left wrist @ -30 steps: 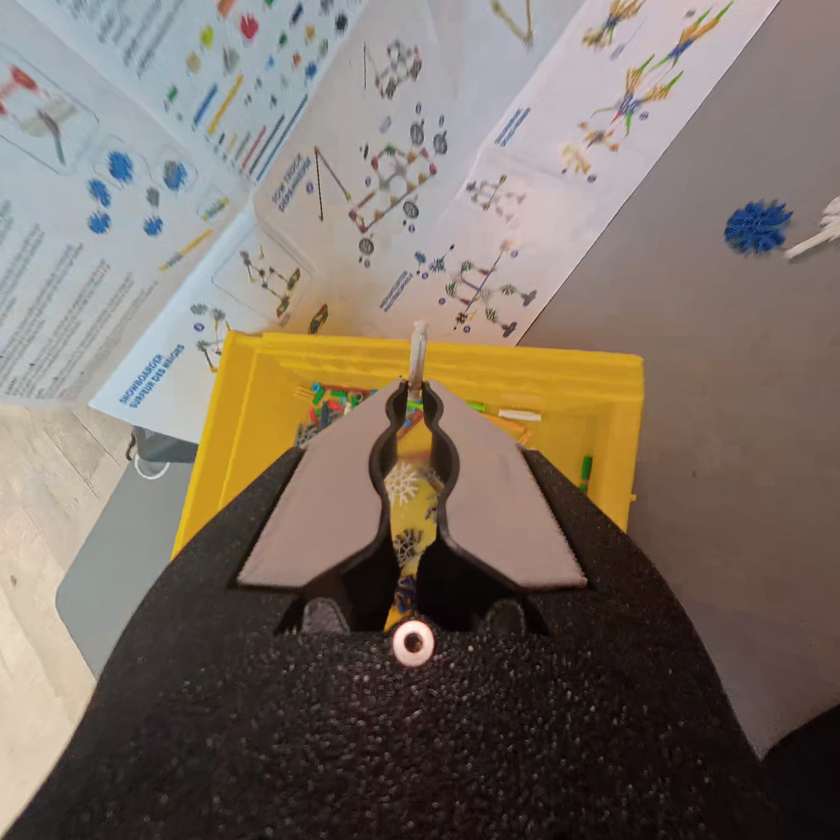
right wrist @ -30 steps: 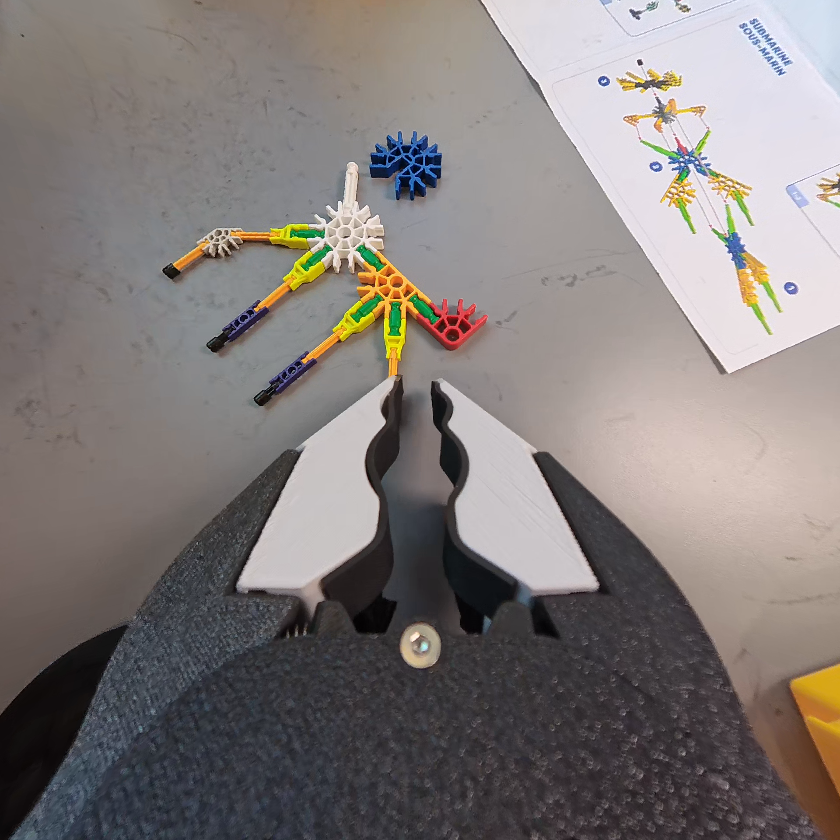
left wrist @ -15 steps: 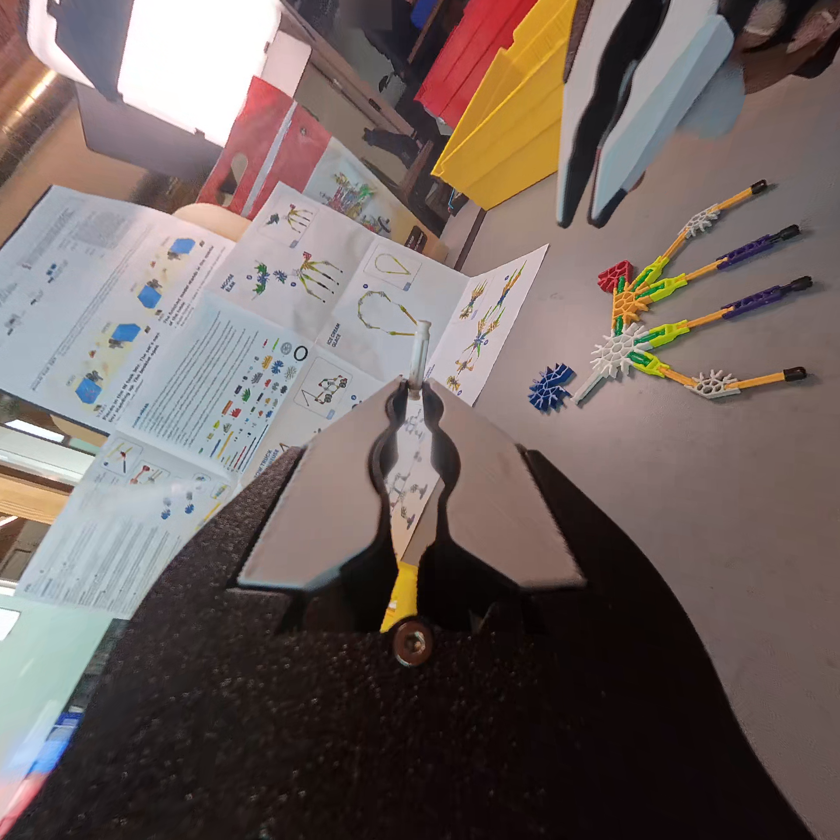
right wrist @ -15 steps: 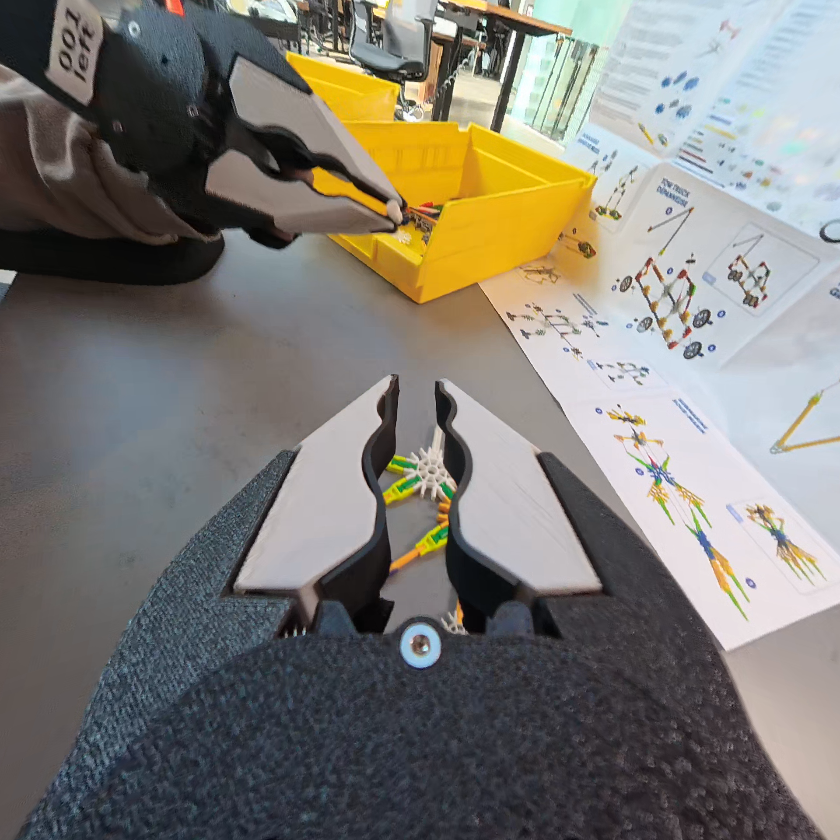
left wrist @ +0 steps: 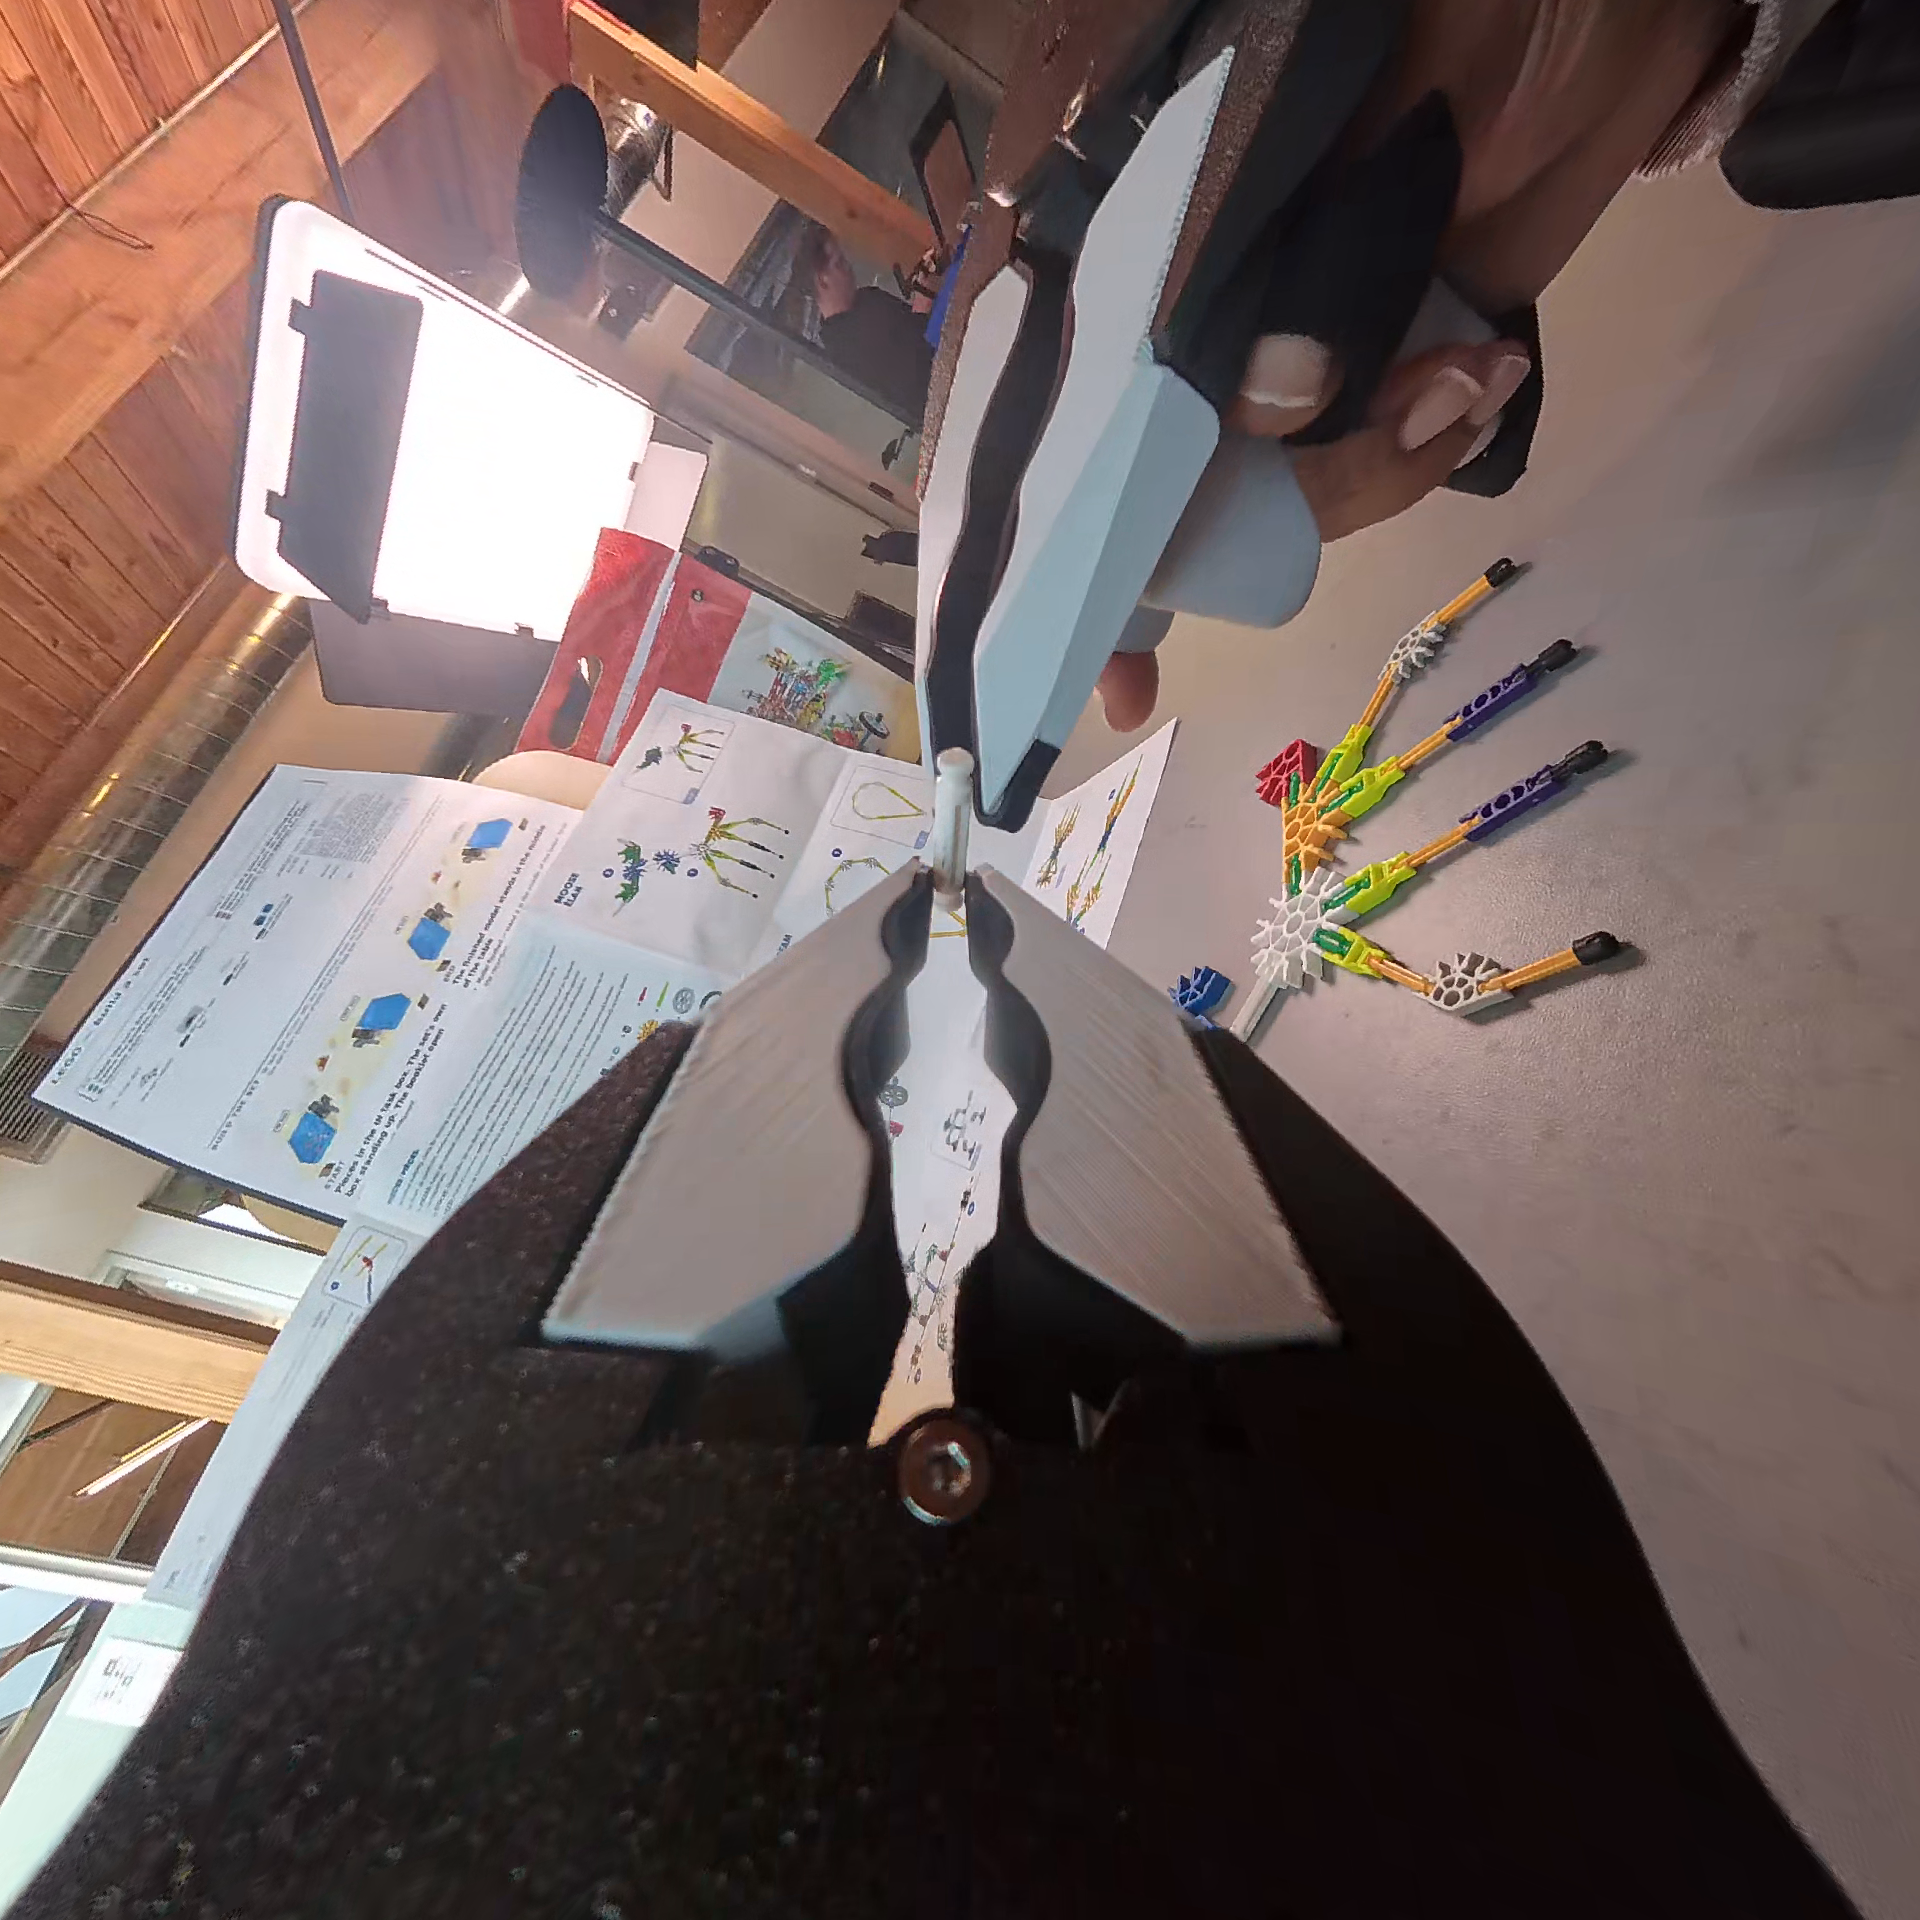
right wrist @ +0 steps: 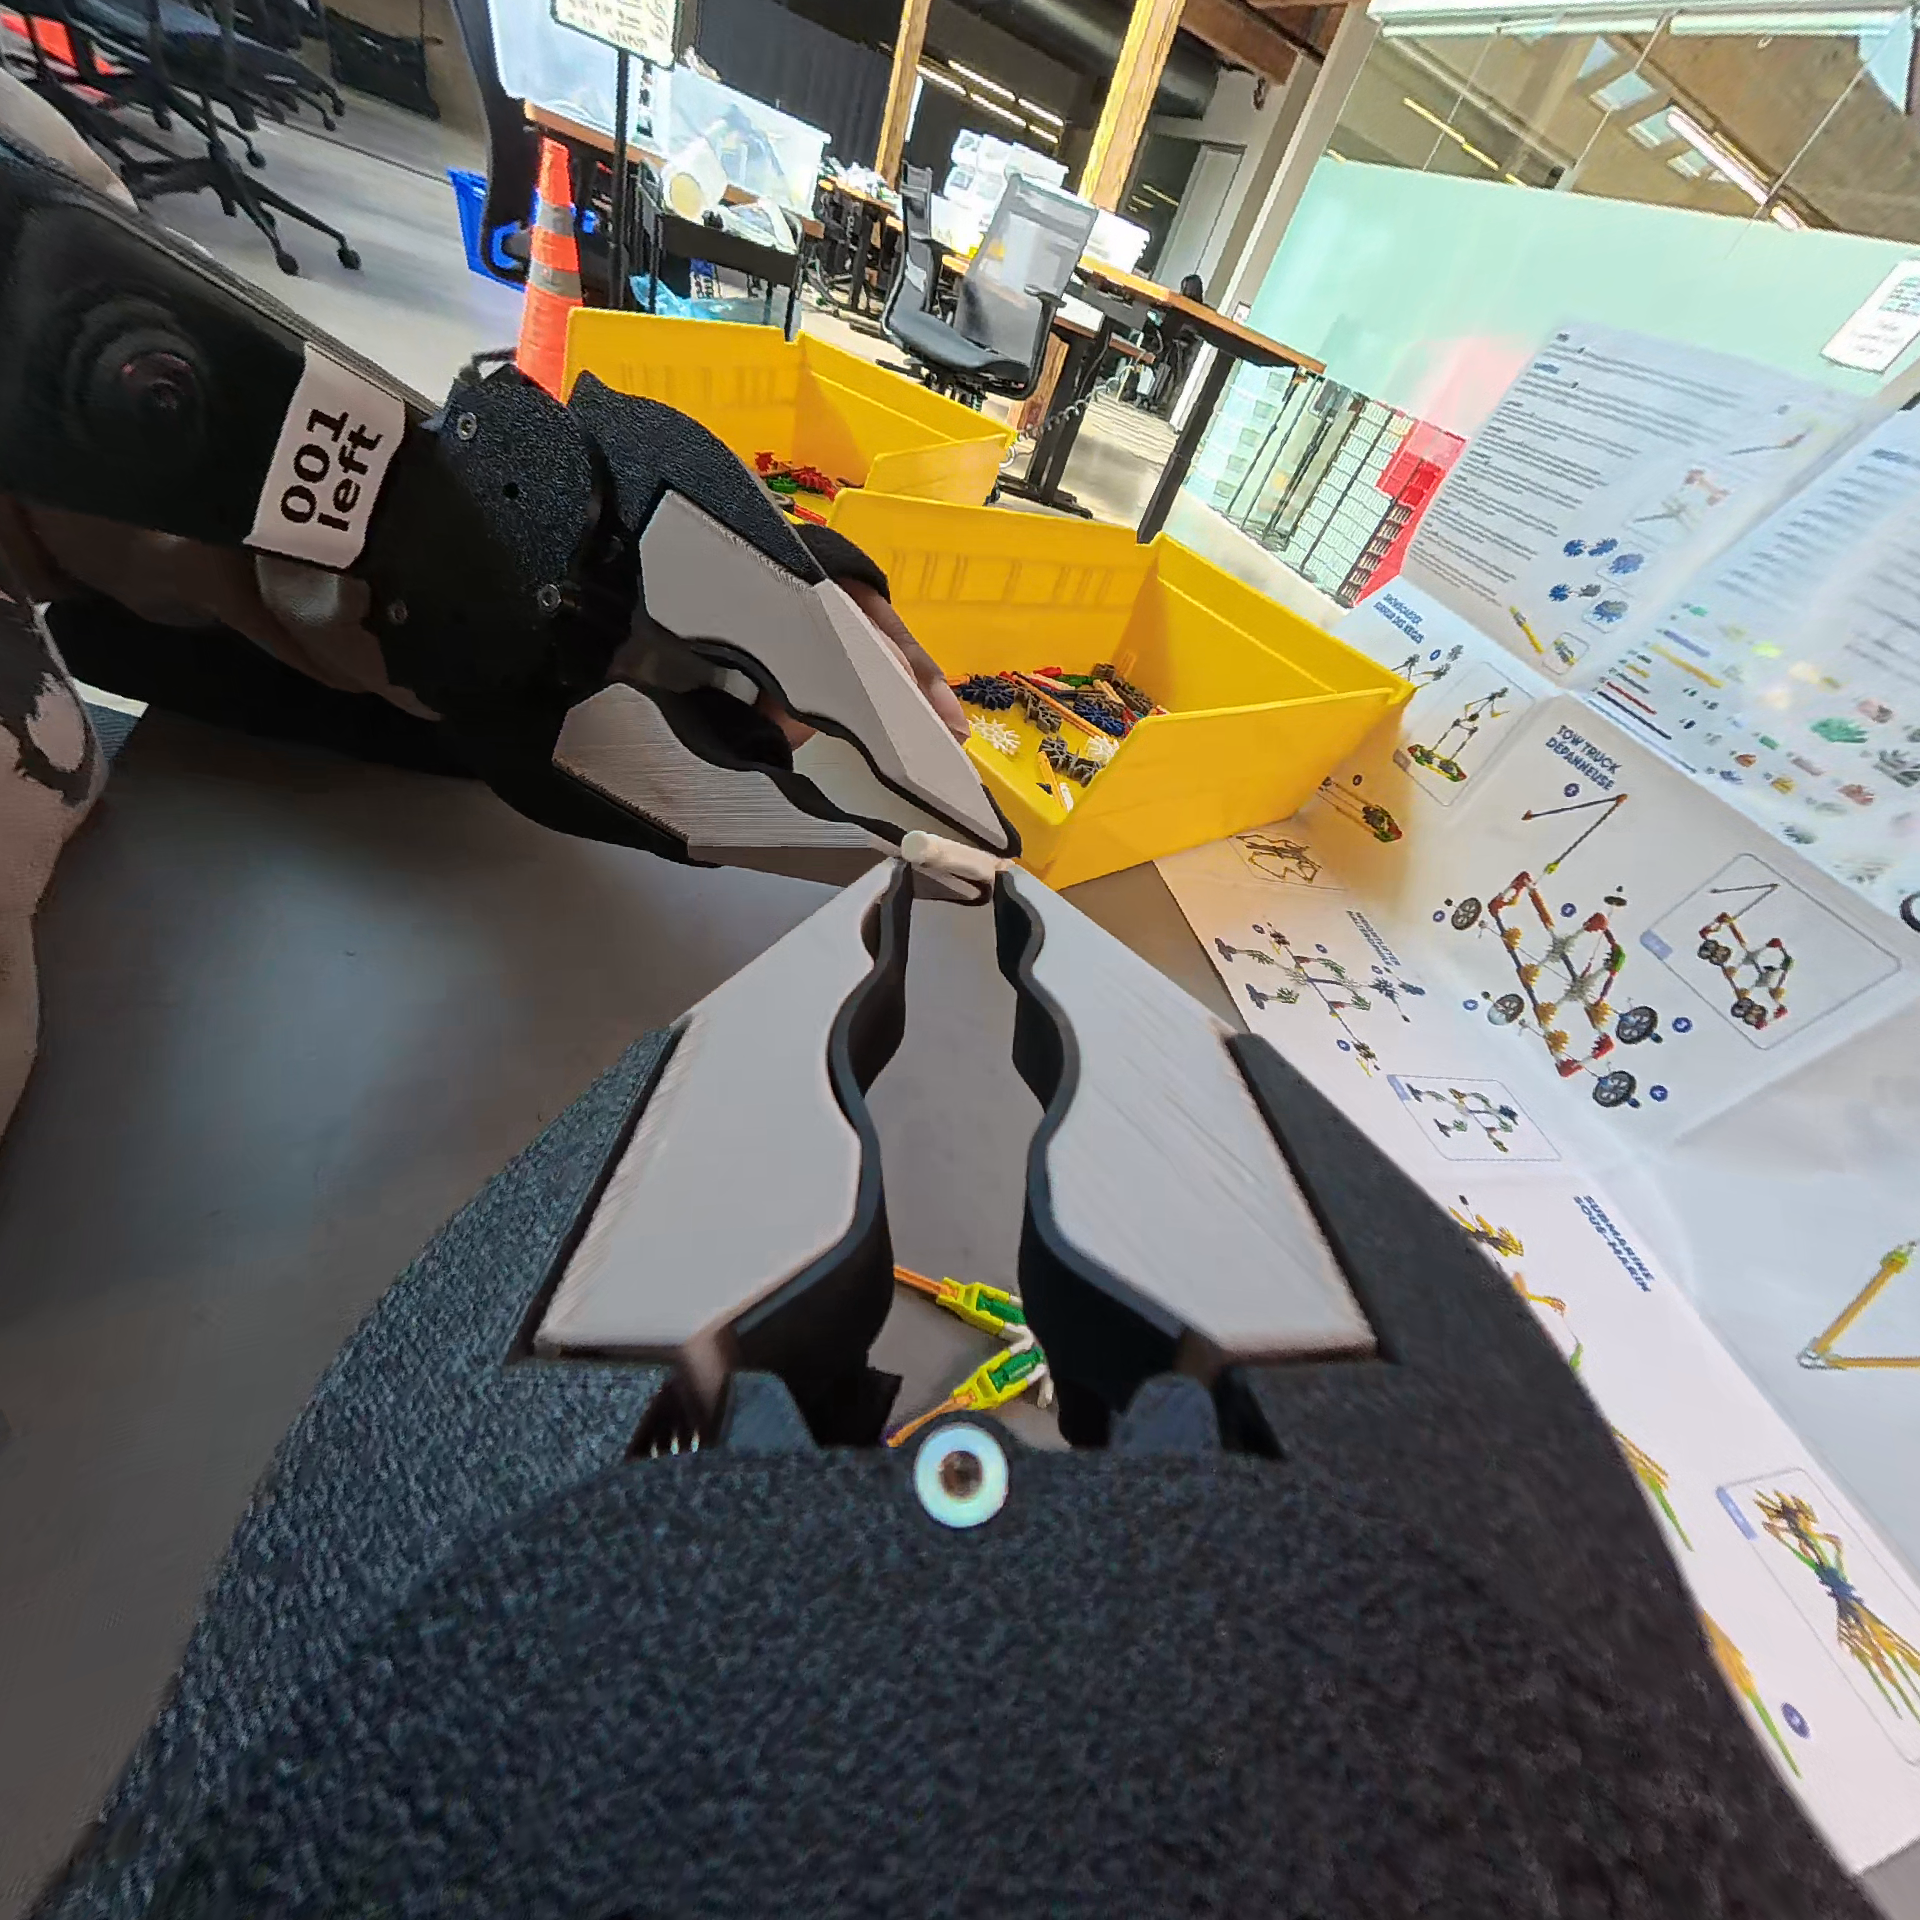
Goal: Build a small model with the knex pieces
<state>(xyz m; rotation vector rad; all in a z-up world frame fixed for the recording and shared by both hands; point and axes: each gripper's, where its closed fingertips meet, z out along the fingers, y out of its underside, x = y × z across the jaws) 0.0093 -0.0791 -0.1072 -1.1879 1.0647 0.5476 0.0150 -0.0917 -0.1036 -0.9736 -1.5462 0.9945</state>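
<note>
Two grippers are seen tip to tip above a grey table. A short white rod is clamped at the tips of the left gripper, its free end projecting forward. The right gripper is parted, its tips set on either side of the rod, just beside it. To the right in the left wrist view, a fan-shaped toy assembly lies on the table. Farther off, yellow bins and instruction sheets are seen.
</note>
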